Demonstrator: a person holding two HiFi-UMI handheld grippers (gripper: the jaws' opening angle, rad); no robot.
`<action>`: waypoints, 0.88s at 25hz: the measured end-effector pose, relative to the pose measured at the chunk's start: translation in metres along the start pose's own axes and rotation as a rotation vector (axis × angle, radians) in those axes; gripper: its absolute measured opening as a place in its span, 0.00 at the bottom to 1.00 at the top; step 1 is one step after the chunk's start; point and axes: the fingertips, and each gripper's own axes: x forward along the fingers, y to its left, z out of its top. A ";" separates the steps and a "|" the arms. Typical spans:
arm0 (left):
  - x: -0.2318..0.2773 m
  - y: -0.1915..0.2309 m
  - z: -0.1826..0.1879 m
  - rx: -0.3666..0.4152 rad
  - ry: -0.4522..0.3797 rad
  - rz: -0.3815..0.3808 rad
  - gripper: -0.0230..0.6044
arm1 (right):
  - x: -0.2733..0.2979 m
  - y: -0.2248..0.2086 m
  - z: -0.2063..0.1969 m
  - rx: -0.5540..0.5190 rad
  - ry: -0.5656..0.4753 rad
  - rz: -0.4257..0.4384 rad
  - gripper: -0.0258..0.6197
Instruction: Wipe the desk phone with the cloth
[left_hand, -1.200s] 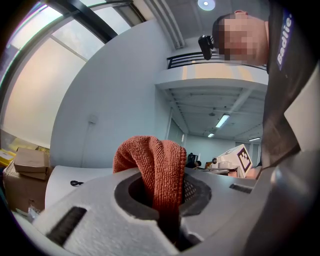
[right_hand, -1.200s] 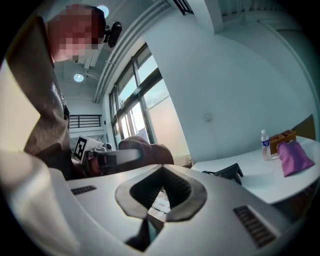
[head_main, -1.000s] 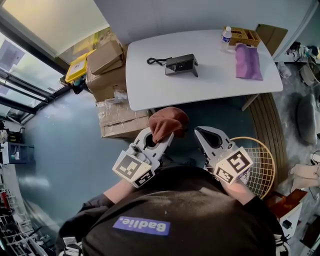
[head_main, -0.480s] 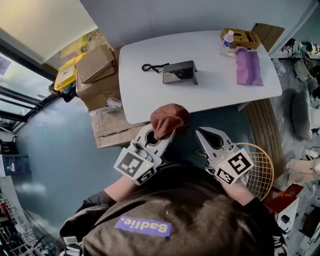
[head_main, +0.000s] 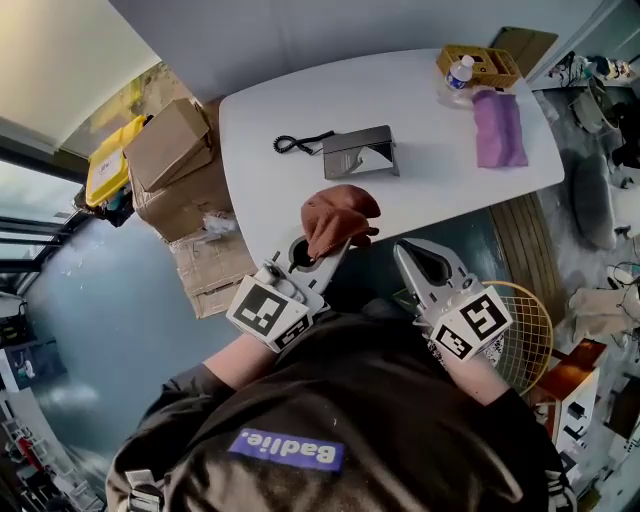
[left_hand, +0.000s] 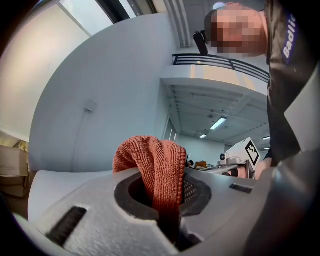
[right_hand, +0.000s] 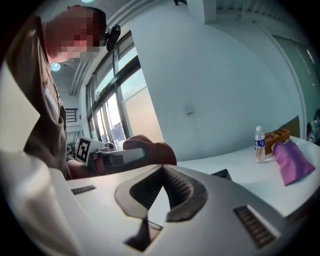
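1. The cloth (head_main: 340, 218) is a rust-orange microfibre rag with a nubbly weave, bunched up by the near edge of the white table (head_main: 450, 190).
2. Left gripper (head_main: 322, 268) has it pinched between its jaws. Right gripper (head_main: 407, 252) is pressed together on nothing.
3. Desk phone (head_main: 360, 152) is dark grey with a coiled cord on its left. It's mid-table, well apart from the cloth.
4. Only readable text is "Badlie." on the purple shirt patch (head_main: 285, 450).
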 end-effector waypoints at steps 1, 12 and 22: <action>0.005 0.003 -0.001 -0.004 0.003 0.002 0.11 | 0.002 -0.004 0.000 0.001 0.002 0.000 0.08; 0.095 0.038 -0.027 -0.025 0.064 0.112 0.11 | 0.024 -0.089 0.016 0.013 0.022 0.106 0.08; 0.188 0.103 -0.090 -0.071 0.186 0.273 0.11 | 0.040 -0.179 0.005 0.057 0.096 0.189 0.08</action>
